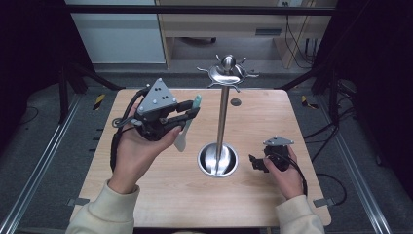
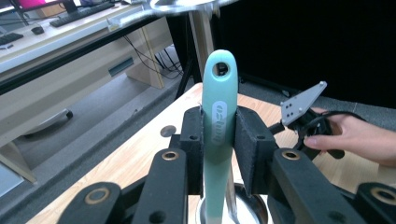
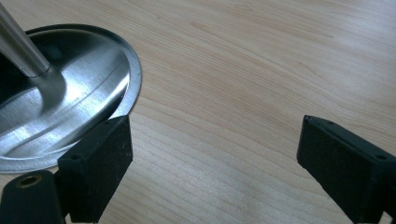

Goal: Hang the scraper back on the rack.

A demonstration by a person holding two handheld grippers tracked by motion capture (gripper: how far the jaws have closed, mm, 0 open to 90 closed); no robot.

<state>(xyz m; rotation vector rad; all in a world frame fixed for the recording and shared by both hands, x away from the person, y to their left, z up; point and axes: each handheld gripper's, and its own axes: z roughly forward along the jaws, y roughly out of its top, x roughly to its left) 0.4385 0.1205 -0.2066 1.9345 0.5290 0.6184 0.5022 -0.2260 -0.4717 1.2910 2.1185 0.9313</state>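
left gripper point(image 1: 187, 114) is raised above the left half of the wooden table point(image 1: 160, 195), held in the person's left hand point(image 1: 139, 151). its jaws are closed onto a teal-handled spatula point(image 1: 187, 124); in the left gripper view both black pads point(image 2: 252, 144) press the flat sides of the handle point(image 2: 218, 126) from either side, a little below the hanging hole at the handle's tip. the handle tip points up and away from the hand, toward the top of the metal stand point(image 1: 224, 97); the pale blade end hangs down below the jaws, clear of the table. the spatula is near the stand's pole, to its left, not touching it.

the stand rises from a round polished base point(image 1: 217, 160) near the table's middle; its top carries a ring of short hooks point(image 1: 227, 73). whether anything hangs on them i cannot tell.

right gripper point(image 1: 258, 162) sits low at the right side of the table, just beside the stand's base, in the person's right hand point(image 1: 287, 175). in the right gripper view its two pads point(image 3: 100, 165) stand wide apart with bare wood between them, gripping nothing; the base rim point(image 3: 133, 88) lies at that view's left.
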